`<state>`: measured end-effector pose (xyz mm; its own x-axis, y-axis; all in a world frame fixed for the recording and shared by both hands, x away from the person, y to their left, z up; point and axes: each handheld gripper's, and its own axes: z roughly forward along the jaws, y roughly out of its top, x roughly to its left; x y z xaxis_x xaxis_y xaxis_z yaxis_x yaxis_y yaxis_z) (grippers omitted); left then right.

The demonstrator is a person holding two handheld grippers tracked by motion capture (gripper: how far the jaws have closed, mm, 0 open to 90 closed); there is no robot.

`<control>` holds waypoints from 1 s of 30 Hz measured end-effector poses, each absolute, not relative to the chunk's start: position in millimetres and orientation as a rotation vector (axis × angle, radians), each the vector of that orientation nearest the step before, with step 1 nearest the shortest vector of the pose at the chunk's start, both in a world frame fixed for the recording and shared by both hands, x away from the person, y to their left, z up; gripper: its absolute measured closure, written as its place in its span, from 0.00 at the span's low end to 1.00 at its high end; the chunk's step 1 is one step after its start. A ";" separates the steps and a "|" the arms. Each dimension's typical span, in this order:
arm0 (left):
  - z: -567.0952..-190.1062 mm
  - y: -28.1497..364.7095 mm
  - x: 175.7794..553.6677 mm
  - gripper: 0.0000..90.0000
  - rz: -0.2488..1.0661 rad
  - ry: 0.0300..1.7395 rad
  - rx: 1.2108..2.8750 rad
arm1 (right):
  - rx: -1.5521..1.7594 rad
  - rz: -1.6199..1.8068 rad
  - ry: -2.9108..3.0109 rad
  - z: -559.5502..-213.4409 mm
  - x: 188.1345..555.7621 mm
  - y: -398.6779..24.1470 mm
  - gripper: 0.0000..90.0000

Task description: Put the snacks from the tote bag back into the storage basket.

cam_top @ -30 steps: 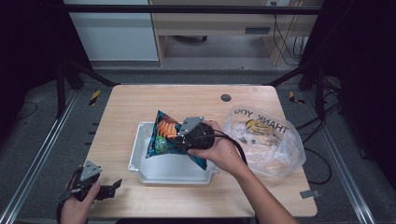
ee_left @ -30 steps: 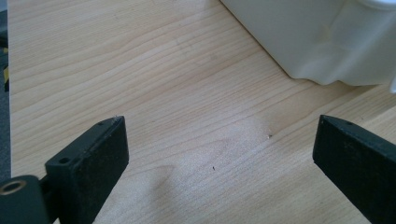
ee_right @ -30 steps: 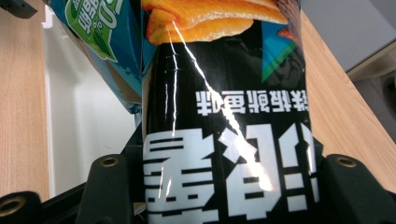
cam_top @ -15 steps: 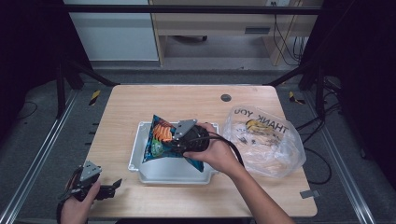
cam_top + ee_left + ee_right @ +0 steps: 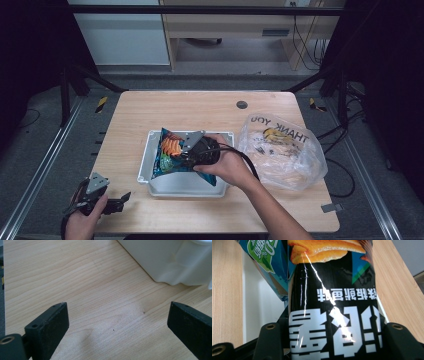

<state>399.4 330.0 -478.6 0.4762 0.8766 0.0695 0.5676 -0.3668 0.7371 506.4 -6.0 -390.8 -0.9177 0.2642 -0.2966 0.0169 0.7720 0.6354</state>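
Observation:
My right gripper [image 5: 182, 156] is over the white tray [image 5: 186, 184] at the table's middle, shut on a snack bag [image 5: 169, 150]. In the right gripper view the black bag [image 5: 332, 305], with white characters and pictured orange chips, is pinched between the two jaws of the right gripper [image 5: 334, 336]. A teal bag [image 5: 265, 257] shows beside it over the white tray [image 5: 262, 305]. My left gripper [image 5: 120, 201] rests at the table's front left corner. In its own view the left gripper [image 5: 117, 322] stands open over bare wood, with the tray's wall [image 5: 162, 262] ahead.
A clear plastic "THANK YOU" bag [image 5: 282, 150] with goods inside lies right of the tray. A round dark cable hole [image 5: 242, 105] sits near the table's far edge. Metal frame rails run along both sides of the table.
My right gripper and the snack bag have shifted slightly left and nearer over the tray. The left gripper has stayed put.

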 end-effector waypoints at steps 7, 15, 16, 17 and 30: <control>-478.6 330.0 399.2 0.04 0.609 1.192 2.073 | 0.209 0.906 2.609 -392.9 506.5 -6.9 0.48; -478.6 330.2 399.2 0.04 0.608 1.193 2.071 | 0.215 0.881 2.613 -396.5 507.0 -8.2 0.48; -478.6 330.2 399.2 0.04 0.608 1.193 2.071 | 0.216 0.877 2.616 -397.0 507.0 -8.0 0.48; -478.6 330.3 399.2 0.04 0.608 1.193 2.071 | 0.218 0.876 2.621 -397.7 506.9 -7.8 0.48; -478.0 330.2 399.4 0.04 0.613 1.186 2.078 | 0.218 0.830 2.646 -408.8 508.7 -8.5 0.47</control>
